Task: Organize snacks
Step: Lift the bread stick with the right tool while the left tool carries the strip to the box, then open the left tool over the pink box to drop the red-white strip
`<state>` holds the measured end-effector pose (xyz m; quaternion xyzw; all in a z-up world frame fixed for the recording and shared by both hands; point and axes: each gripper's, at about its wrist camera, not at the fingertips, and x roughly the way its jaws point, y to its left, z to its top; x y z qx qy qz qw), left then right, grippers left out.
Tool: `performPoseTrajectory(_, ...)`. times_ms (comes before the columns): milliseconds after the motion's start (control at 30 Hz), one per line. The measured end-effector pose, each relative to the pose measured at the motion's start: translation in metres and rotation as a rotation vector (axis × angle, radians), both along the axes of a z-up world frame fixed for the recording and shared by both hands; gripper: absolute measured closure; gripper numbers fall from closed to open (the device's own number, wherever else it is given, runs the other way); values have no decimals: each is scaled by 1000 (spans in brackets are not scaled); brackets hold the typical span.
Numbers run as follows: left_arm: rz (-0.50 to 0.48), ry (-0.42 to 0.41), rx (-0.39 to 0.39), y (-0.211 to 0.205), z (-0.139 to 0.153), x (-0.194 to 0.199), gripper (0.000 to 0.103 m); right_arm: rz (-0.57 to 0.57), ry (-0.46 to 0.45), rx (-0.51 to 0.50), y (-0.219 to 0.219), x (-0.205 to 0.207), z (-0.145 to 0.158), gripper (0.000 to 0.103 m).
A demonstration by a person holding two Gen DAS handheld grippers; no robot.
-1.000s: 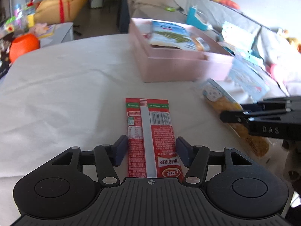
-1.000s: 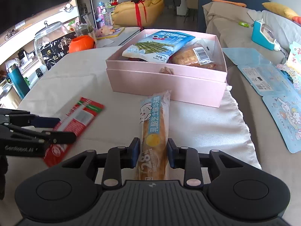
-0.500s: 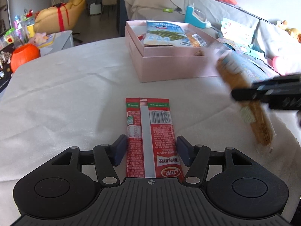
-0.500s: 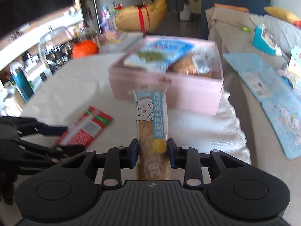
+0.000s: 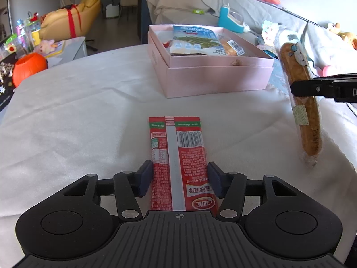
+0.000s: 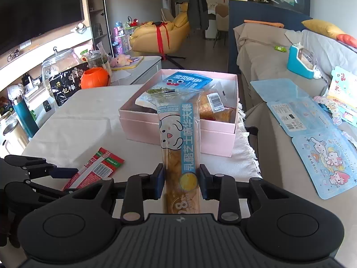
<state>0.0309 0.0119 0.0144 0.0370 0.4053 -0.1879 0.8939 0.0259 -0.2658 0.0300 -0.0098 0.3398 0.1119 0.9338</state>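
Before the pink box, a bread stick packet is pinched by the right gripper. A red packet is being closed upon by the left gripper, pads just beside its edges.

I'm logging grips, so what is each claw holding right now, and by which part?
Right claw: bread stick packet, gripped near its lower end. Left claw: closing around the red packet's near end, which lies on the table.

I read "乳酪芝士味华夫棒" and "8%" on my bread stick wrapper, and "一包梅" on the black bag at the left.
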Motion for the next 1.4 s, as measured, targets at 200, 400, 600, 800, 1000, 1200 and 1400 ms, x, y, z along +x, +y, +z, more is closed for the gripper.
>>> performPoseTrajectory(200, 6, 7, -15, 1, 3, 1, 50, -1, -54, 26, -4, 0, 17, 72)
performPoseTrajectory(400, -1, -15, -27, 0, 12, -2, 51, -15, -129, 47, -11, -2, 44, 73)
performPoseTrajectory(600, -8, -96, -25, -4, 43, 1, 51, -21, -166, 41, -12, -2, 56, 73)
performPoseTrajectory(800, -19, -248, -51, -21, 99, 31, 51, -31, -177, 46, -17, -4, 60, 73)
performPoseTrajectory(1000, -31, -302, -341, -37, 137, 101, 44, -52, -192, 35, -20, -7, 65, 73)
performPoseTrajectory(1200, 7, -274, -359, -41, 113, 127, 50, -58, -204, 28, -24, -4, 71, 73)
performPoseTrajectory(1400, 52, -227, -239, -26, 86, 106, 50, -56, -265, 29, -23, 22, 99, 73)
